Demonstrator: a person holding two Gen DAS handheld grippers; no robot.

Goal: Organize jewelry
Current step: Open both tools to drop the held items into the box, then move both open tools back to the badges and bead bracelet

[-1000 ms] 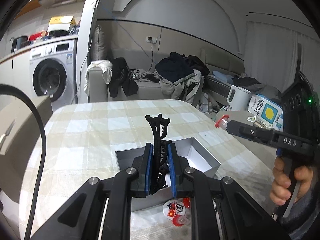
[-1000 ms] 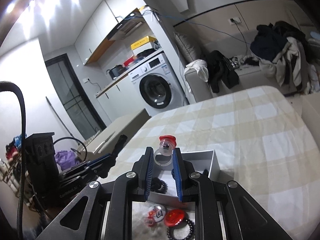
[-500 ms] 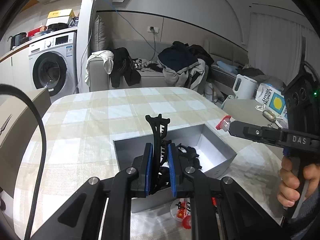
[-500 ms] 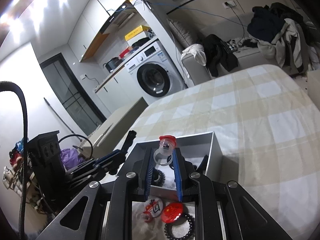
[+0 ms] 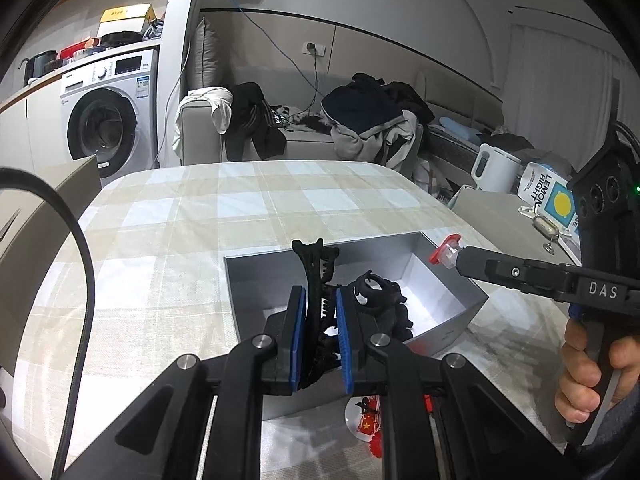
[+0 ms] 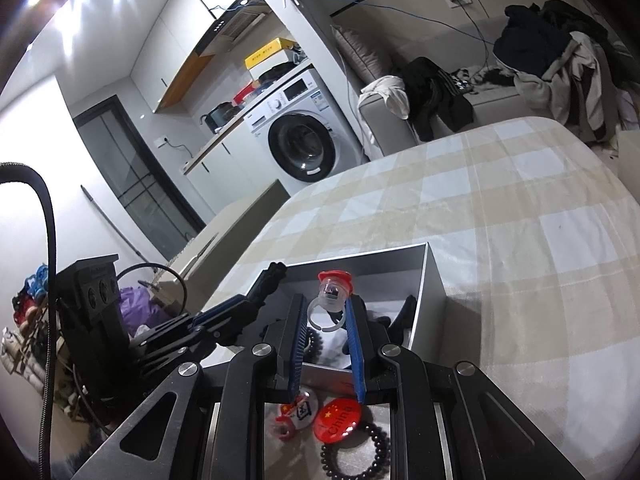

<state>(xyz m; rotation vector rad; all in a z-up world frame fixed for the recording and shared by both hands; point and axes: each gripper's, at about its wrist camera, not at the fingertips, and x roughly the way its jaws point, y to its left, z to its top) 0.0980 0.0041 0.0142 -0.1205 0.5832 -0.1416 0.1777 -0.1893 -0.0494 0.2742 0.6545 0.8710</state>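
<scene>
An open grey box (image 5: 448, 256) (image 6: 434, 280) stands on the checked tablecloth. My left gripper (image 5: 320, 304) is shut on a black hair claw clip (image 5: 314, 268), which stands upright over the box's near side. Other black hair pieces (image 5: 380, 292) lie inside the box. My right gripper (image 6: 326, 316) is shut on a clear plastic ring with a red top (image 6: 334, 292) (image 5: 446, 254), held above the box's right edge. In front of the box lie a red China badge (image 6: 336, 420), a white badge (image 6: 302, 410) and a black bead bracelet (image 6: 356, 452).
The table (image 5: 240, 208) carries a beige and white checked cloth. A sofa with heaped clothes (image 5: 360, 120) stands behind it and a washing machine (image 5: 108, 116) at the left. A side surface at the right holds a kettle (image 5: 494, 168) and a lemon carton (image 5: 552, 200).
Both grippers have sunk toward the box and tipped further down, so more of its inside shows. Each keeps its grip, the left on the clip and the right on the ring.
</scene>
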